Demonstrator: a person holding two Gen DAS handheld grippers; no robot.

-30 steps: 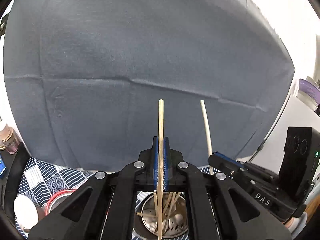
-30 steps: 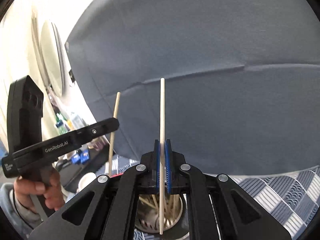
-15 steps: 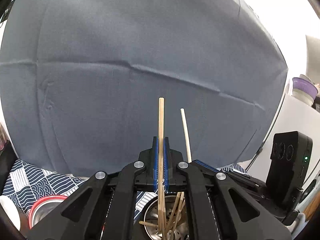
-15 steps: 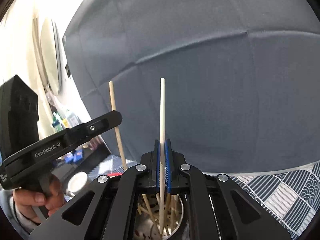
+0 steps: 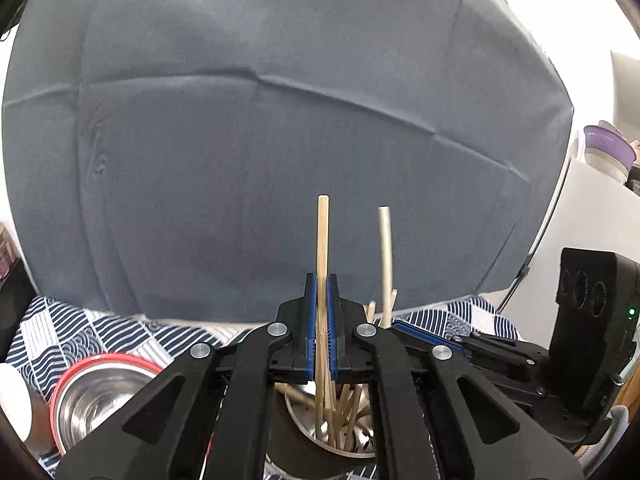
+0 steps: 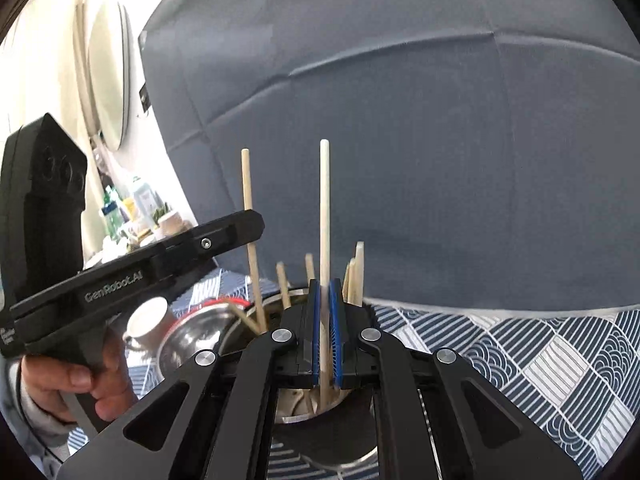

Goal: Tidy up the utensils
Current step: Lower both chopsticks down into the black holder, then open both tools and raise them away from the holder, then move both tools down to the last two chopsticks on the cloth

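My left gripper (image 5: 321, 280) is shut on a tan wooden chopstick (image 5: 322, 240) held upright, its lower end inside the steel utensil holder (image 5: 298, 410) directly beneath. My right gripper (image 6: 325, 284) is shut on a paler chopstick (image 6: 324, 208), also upright with its lower end down in the same holder (image 6: 236, 328). Several more chopsticks (image 6: 356, 272) stand in the holder. The two grippers are side by side: the right gripper (image 5: 404, 326) with its pale chopstick (image 5: 385, 248) shows in the left wrist view, and the left gripper (image 6: 258, 226) with its tan chopstick (image 6: 248, 200) shows in the right wrist view.
A red-rimmed steel bowl (image 5: 100, 392) and a white cup (image 6: 148, 320) stand left of the holder on a blue-and-white patterned cloth (image 6: 540, 360). A grey fabric backdrop (image 5: 280, 140) rises behind. A person's hand (image 6: 60, 384) grips the left tool's handle. Clutter lines the shelves at both sides.
Both grippers have sunk with their chopsticks still clamped. The chopsticks' lower ends went deeper into the holder, which now sits closer under the jaws, and the two grippers drew nearer each other.
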